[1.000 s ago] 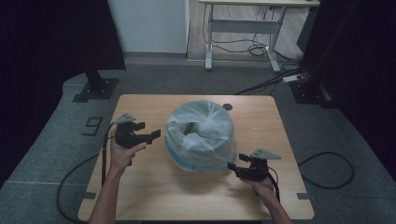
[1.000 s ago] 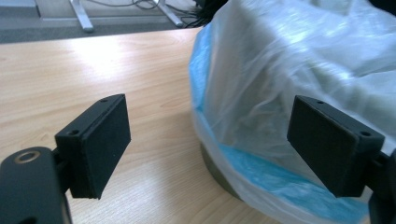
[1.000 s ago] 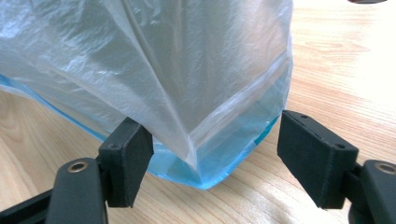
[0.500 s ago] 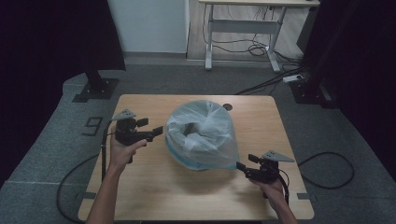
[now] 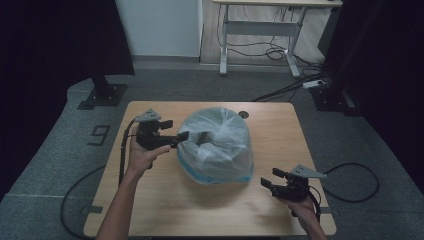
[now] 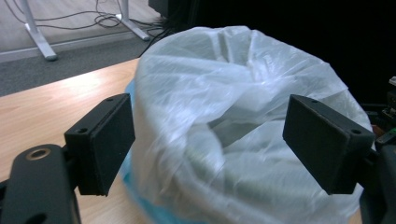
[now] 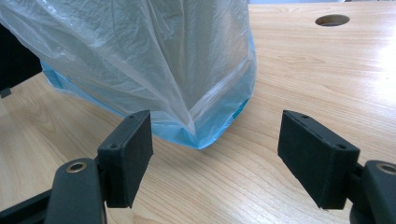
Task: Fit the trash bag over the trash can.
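Standing mid-table (image 5: 165, 200): plastic bag (image 5: 217, 145). Left gripper (image 5: 181, 136) at bag's upper rim, jaws released. Right gripper (image 5: 266, 184) near bag's lower corner, jaws released, nothing between.

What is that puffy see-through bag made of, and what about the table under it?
The bag looks like thin plastic film: cloudy white, crinkled, faintly shiny, with something blue showing through at its bottom edge. The table looks like light wood or a wood-look board: pale tan with grain lines and a smooth, matte top. Whether it is solid wood, the pictures cannot tell.
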Motion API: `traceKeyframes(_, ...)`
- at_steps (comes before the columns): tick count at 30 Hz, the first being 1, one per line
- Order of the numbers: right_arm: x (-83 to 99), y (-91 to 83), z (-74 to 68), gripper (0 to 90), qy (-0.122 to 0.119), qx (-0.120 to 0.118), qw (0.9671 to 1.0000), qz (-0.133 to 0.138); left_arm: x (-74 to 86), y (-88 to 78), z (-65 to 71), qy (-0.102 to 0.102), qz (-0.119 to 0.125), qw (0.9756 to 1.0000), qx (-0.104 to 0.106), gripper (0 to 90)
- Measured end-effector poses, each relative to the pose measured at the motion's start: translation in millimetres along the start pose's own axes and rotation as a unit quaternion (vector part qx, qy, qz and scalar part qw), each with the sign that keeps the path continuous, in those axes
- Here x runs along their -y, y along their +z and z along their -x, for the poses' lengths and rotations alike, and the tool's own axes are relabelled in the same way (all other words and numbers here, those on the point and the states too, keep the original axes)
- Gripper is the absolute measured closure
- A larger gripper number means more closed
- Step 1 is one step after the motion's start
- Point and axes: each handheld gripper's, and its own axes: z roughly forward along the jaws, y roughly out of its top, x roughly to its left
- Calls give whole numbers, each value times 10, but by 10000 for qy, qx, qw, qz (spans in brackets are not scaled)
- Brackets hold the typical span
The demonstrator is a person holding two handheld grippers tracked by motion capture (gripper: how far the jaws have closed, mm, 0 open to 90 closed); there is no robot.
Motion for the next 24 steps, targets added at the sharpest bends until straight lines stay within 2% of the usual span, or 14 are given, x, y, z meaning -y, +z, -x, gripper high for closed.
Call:
traceKeyframes(6,19,-5,35,274,18,87,10000,-30,-128,192,86,27,-158,9998,101,177)
traceKeyframes(11,22,-32,56,283,104,128,9999,-52,-285,389,155,87,-408,9985,363,203)
traceKeyframes(17,4,-44,31,283,116,60,9999,-64,-478,573,179,-5,-586,9967,557,206)
traceKeyframes(19,-2,-51,19,296,117,52,9999,-111,-533,629,187,-53,-643,9956,680,239)
traceKeyframes(24,-25,-57,-15,299,55,15,9999,-147,-643,822,230,-35,-891,9941,617,244)
